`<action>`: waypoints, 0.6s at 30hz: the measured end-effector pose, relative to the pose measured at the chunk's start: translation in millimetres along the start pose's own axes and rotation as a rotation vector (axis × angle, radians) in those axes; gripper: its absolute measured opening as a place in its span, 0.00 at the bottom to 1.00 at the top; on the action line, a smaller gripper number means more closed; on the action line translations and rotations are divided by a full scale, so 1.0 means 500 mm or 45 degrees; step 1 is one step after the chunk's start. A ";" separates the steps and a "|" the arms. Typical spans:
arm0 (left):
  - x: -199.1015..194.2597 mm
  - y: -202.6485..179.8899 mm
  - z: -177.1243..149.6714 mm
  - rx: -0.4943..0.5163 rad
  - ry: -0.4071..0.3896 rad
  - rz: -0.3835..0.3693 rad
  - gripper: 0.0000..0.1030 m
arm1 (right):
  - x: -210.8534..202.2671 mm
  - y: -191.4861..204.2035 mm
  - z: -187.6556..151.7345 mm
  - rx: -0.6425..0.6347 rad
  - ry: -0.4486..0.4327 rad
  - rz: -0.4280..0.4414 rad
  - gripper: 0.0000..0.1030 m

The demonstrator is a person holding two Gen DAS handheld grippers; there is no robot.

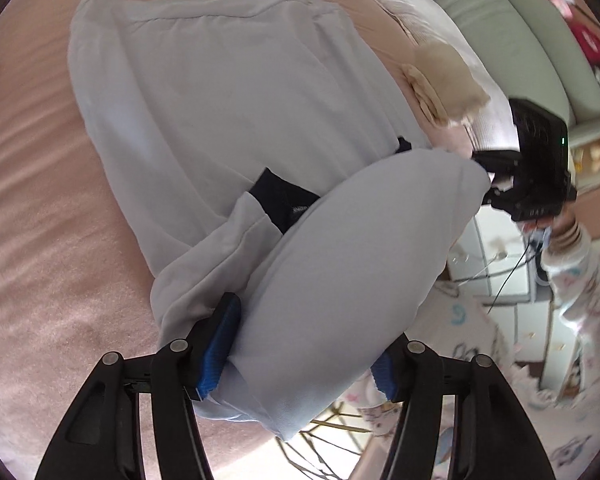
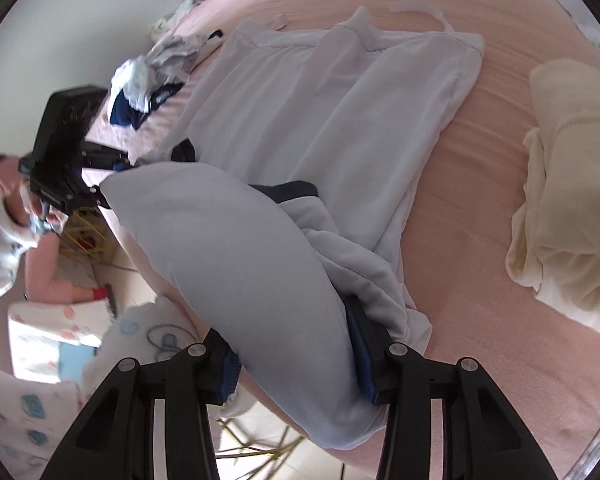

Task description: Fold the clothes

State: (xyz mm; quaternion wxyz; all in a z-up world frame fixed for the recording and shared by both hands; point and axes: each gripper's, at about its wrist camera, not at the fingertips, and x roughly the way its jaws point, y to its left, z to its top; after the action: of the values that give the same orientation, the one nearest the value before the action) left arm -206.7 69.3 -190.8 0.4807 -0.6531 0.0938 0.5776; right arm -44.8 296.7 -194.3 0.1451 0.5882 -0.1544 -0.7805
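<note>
Each hand-held gripper, left (image 1: 300,352) and right (image 2: 296,364), clamped the grey garment (image 1: 236,112) at the bed (image 1: 40,240) edge; uneven pull risked skewing the fold

2 close wrist views, opposite ends (shared garment (image 1: 228,100)).

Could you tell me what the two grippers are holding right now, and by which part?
Both hold the pale grey garment: left gripper and right gripper each grip one end of its lifted lower fold.
</note>
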 end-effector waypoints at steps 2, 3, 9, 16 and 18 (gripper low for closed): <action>-0.012 0.012 0.009 -0.041 -0.014 -0.010 0.55 | -0.008 -0.011 0.013 0.049 -0.027 0.019 0.44; -0.015 0.018 0.013 -0.061 -0.018 -0.012 0.55 | -0.013 -0.014 0.017 0.066 -0.041 0.015 0.44; -0.031 0.041 0.029 -0.133 -0.080 0.000 0.55 | -0.048 -0.005 0.031 0.099 -0.171 -0.069 0.44; -0.041 0.071 0.039 -0.247 -0.181 0.003 0.55 | -0.049 -0.018 0.057 0.177 -0.250 -0.136 0.43; -0.046 0.080 0.038 -0.266 -0.209 0.009 0.55 | -0.048 -0.021 0.064 0.194 -0.263 -0.156 0.43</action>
State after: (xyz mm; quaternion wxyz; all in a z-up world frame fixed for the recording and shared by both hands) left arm -254.0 52.6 -189.5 0.4140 -0.6499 -0.0040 0.6374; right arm -69.8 318.2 -169.5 0.0355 0.5222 -0.1911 -0.8303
